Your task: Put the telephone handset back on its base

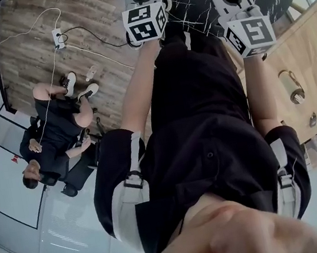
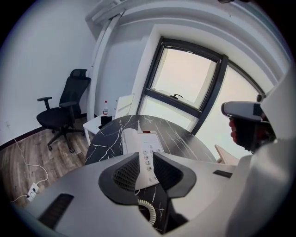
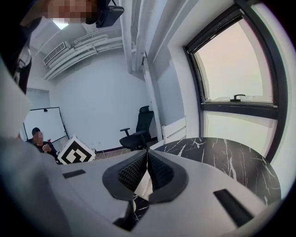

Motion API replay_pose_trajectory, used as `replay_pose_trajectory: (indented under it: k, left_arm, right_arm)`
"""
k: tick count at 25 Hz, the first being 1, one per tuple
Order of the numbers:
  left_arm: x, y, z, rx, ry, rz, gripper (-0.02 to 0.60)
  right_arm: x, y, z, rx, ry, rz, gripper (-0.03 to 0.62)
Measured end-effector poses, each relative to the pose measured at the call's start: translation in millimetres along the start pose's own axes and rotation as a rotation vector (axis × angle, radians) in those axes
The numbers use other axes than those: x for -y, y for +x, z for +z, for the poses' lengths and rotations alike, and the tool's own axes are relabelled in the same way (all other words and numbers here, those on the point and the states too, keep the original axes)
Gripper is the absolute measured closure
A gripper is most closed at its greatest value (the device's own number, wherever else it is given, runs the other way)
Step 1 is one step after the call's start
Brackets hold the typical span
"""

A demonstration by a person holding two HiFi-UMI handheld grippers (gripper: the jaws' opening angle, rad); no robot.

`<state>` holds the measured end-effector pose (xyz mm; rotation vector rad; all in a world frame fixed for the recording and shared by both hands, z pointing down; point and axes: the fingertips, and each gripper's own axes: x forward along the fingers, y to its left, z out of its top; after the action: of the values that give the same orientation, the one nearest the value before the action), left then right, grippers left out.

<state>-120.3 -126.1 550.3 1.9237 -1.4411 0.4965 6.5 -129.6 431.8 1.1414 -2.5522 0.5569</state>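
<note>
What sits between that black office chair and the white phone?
In the left gripper view, a small white side table with a bottle on it, then bare dark marble tabletop.

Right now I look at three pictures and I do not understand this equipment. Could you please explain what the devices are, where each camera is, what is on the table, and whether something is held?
There is no robot: a person holds a two-fingered gripper in each hand. One camera sits on the person's head and looks down; the other two ride on the grippers. On the black marbled table stands a white telephone with a coiled cord. On the left gripper the fingers are apart and closing, with nothing between them; on the right gripper the fingers are together. Nothing is held.
</note>
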Motion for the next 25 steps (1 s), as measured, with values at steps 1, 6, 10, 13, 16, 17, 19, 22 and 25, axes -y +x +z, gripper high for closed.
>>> replay_pose_trajectory:
  k: [1,6,10,13,16,17,19,22,25]
  left_arm:
    - [1,-7,0,0.011,0.009,-0.003,0.482]
    - [6,-33,4,0.054,0.038,-0.023,0.508]
    - [10,-52,11,0.097,0.061,-0.034,0.525]
    - [13,-68,24,0.149,0.082,-0.032,0.54]
    - [19,-86,37,0.2,0.108,-0.037,0.549]
    - [22,-92,43,0.217,0.118,-0.042,0.551]
    - [28,-103,55,0.256,0.14,-0.054,0.558]
    - [35,-122,75,0.325,0.182,-0.066,0.565]
    - [39,-139,90,0.383,0.223,-0.074,0.566]
  right_arm:
    - [-3,-3,0,0.006,-0.001,-0.005,0.563]
    - [-16,-14,-3,0.029,-0.001,-0.031,0.563]
    - [-24,-25,-3,0.052,0.003,-0.053,0.563]
    - [-28,-32,3,0.071,0.003,-0.071,0.563]
    - [-30,-42,10,0.087,0.008,-0.092,0.563]
    - [-31,-45,13,0.096,0.006,-0.096,0.563]
    - [-31,-49,18,0.116,0.001,-0.104,0.563]
    - [-33,-57,26,0.147,0.001,-0.116,0.563]
    - [-37,-64,34,0.179,0.013,-0.122,0.563]
